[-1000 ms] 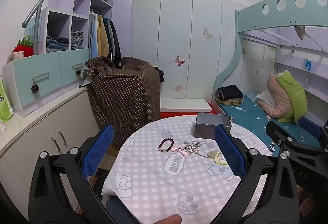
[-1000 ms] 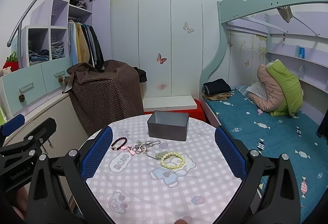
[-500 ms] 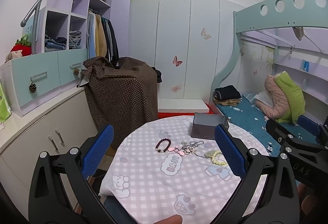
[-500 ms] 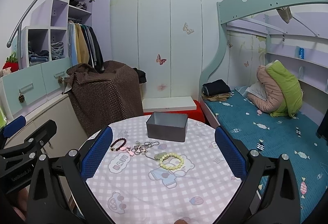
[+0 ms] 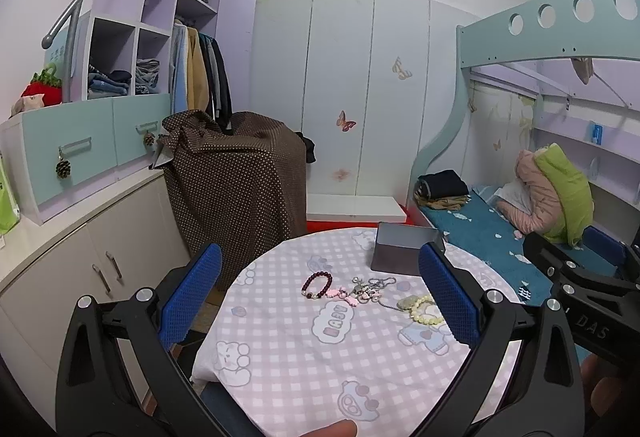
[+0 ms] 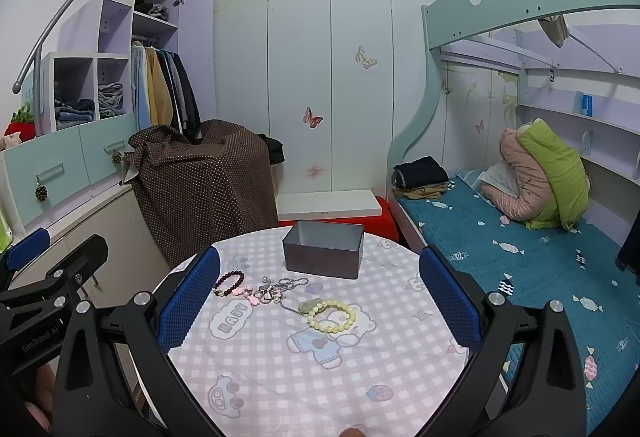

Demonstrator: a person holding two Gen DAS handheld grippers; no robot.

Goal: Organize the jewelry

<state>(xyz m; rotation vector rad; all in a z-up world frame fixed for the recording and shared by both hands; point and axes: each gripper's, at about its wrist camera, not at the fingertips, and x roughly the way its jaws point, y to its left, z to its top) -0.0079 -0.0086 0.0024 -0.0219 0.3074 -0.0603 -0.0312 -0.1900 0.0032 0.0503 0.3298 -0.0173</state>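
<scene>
1. The round table (image 6: 280,377) has a soft cloth with pink and white squares and cartoon pictures.
2. One gray box (image 6: 323,250) sits at the far side of the table. It is hard, square-cornered, and has no lid on.
3. Three bead rings lie in front of the box: a dark red bracelet (image 6: 228,283), a pale yellow bracelet (image 6: 332,315), and a pink charm string (image 6: 246,293) between them.
4. One shiny silver chain (image 6: 286,285) lies tangled in a heap, touching the pink string.
5. The left gripper (image 5: 320,297) is spread wide and holds nothing.
6. The right gripper (image 6: 320,297) is also spread wide and holds nothing. Each has two bumpy blue pads (image 6: 188,297).
</scene>
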